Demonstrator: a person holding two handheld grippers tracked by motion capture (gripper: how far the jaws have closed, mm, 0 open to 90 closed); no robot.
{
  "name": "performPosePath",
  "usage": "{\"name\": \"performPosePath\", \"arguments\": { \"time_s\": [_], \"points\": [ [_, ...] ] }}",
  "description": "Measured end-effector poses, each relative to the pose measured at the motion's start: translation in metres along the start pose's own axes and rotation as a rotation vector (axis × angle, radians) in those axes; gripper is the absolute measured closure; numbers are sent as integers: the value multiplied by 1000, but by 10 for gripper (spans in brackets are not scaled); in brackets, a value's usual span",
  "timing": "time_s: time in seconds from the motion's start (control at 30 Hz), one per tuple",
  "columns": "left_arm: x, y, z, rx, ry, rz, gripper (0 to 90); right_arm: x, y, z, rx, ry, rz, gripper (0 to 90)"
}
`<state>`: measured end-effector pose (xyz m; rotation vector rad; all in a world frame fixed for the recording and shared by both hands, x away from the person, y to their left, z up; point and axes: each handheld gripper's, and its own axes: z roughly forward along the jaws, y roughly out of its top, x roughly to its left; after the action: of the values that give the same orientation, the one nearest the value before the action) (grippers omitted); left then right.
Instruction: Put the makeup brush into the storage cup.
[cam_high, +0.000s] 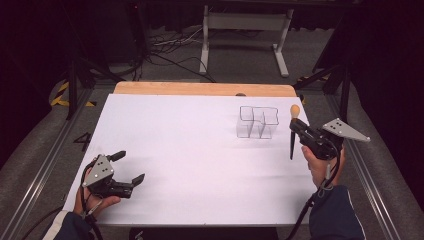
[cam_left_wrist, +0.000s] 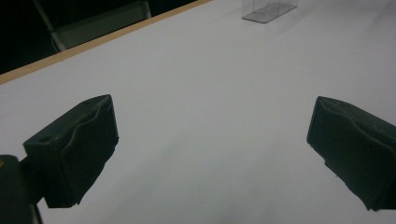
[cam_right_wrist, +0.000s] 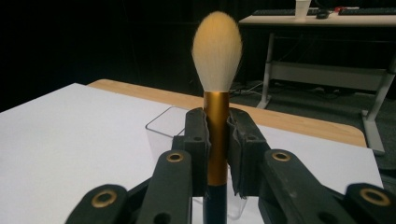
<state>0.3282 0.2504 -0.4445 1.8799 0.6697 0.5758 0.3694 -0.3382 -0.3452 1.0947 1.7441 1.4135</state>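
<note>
A makeup brush (cam_right_wrist: 217, 70) with a pale bristle head, gold ferrule and dark handle stands upright, and my right gripper (cam_right_wrist: 217, 149) is shut on its ferrule. In the high view the brush (cam_high: 293, 131) hangs above the table's right side with my right gripper (cam_high: 298, 128) just right of a clear plastic organizer (cam_high: 257, 121) with several compartments. The clear organizer (cam_right_wrist: 161, 133) shows behind the jaws. My left gripper (cam_high: 129, 168) rests at the table's front left, open, with nothing between its fingers (cam_left_wrist: 74, 149). The organizer (cam_left_wrist: 270, 9) is far from it.
The white table top (cam_high: 190, 150) has a wooden strip (cam_high: 200, 89) along its far edge. Behind it stand a white desk frame (cam_high: 245, 30) and cables on the floor. Metal rails (cam_high: 45, 160) run along both sides of the table.
</note>
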Motion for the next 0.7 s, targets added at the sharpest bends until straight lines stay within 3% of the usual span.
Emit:
{"name": "performPosePath", "arguments": {
  "time_s": [0.7],
  "points": [
    [0, -1, 2, -1, -10, 2, 26, 0, 14, 21, -80, 8, 9, 792]
  ]
}}
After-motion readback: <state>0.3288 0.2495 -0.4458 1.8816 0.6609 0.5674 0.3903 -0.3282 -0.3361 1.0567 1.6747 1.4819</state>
